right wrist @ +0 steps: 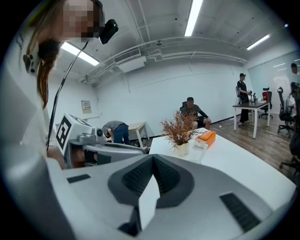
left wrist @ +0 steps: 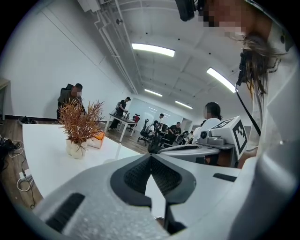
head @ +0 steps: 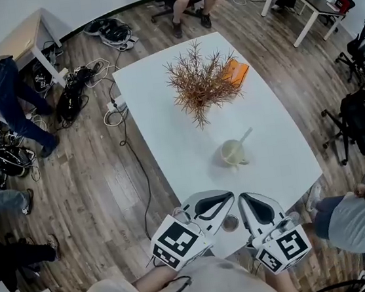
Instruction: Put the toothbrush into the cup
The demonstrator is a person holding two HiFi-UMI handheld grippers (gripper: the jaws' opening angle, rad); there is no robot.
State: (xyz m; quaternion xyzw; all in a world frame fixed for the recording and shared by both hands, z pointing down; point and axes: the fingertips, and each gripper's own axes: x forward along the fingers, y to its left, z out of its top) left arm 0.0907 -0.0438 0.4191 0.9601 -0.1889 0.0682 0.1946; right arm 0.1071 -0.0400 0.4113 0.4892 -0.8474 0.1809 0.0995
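Near the table's (head: 158,105) front edge, left claw (left wrist: 150,156) and right claw (right wrist: 153,157) both sit closed, gripping nothing.

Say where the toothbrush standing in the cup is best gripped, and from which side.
Grip the free end of the toothbrush above the rim of the cup. It leans out toward the table's far right and the rest sits inside, so probably come from above, jaws across the thin shaft.
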